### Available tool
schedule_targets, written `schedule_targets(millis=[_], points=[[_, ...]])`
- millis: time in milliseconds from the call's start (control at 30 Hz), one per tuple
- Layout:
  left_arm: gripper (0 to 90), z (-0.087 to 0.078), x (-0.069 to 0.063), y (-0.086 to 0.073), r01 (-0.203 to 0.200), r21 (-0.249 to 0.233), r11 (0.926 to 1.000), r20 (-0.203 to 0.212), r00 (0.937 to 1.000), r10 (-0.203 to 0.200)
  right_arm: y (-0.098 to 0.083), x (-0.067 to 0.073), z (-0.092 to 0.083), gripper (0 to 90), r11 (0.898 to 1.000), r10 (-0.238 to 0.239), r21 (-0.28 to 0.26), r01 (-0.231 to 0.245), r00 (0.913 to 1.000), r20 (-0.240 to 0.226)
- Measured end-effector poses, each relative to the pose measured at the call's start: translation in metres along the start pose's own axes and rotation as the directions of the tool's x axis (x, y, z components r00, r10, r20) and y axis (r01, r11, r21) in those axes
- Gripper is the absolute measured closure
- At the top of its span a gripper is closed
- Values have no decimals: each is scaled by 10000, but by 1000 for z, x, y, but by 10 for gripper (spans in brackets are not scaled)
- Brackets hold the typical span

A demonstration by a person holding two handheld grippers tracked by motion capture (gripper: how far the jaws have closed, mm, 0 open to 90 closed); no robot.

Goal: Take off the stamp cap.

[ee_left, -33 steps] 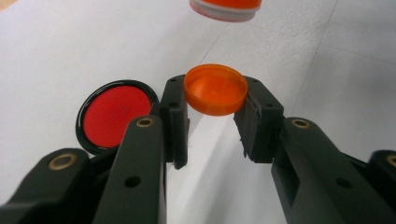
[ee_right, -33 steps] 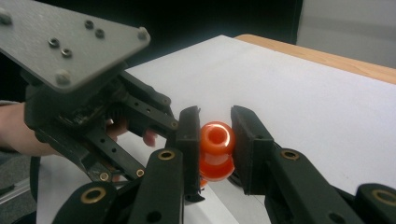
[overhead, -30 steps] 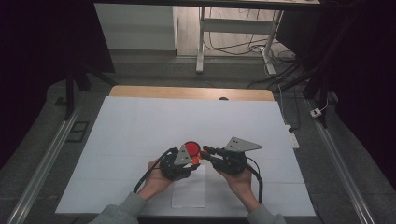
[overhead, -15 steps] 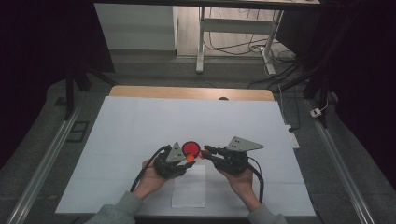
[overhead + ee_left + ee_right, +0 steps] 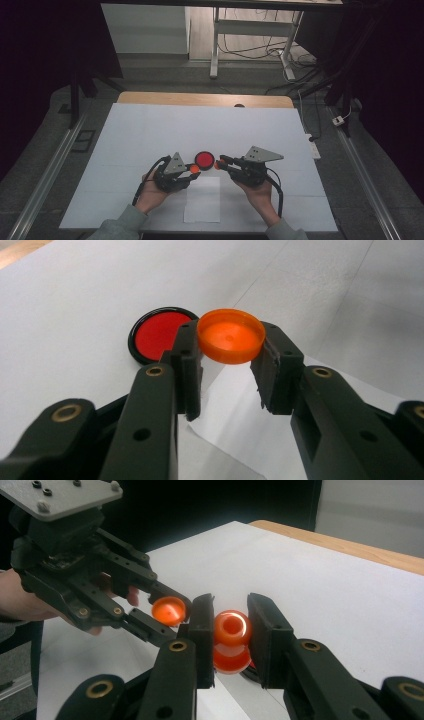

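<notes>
Above the paper sheet (image 5: 202, 199), right gripper (image 5: 218, 164) clamps orange bottle (image 5: 231, 640), neck toward left gripper (image 5: 195, 170), which pinches orange cap (image 5: 230, 335), now pulled off leftward, beside red lid (image 5: 204, 160).

My left gripper (image 5: 192, 170) sits low over the table in the left hand (image 5: 152, 192), its jaws pointing toward the right and clamped on an orange cap (image 5: 230, 335) pinched between the pads. My right gripper (image 5: 218, 163) faces it from the right hand (image 5: 257, 192), jaws pointing left and closed on a small orange bottle (image 5: 232, 630). The two sets of jaw tips are near each other but apart. Both forearms come in from the bottom edge, sleeves visible.
</notes>
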State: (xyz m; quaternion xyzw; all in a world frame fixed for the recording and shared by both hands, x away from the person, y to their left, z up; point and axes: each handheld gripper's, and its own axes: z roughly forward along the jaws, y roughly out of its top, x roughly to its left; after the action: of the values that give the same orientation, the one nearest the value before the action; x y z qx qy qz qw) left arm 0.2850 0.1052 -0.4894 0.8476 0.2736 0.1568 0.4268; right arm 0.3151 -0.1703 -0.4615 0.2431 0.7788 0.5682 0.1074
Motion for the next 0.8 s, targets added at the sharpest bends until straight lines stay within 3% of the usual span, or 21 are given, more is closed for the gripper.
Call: schedule_targets(millis=[533, 800], points=[[651, -37, 15, -21, 443, -295, 9986, -422, 9981, -456, -2, -2, 0, 723, 9999, -57, 87, 56, 9999, 131], [651, -54, 21, -40, 841, -385, 9957, -758, 9933, -868, -2, -3, 0, 723, 9999, -111, 104, 110, 9998, 175]])
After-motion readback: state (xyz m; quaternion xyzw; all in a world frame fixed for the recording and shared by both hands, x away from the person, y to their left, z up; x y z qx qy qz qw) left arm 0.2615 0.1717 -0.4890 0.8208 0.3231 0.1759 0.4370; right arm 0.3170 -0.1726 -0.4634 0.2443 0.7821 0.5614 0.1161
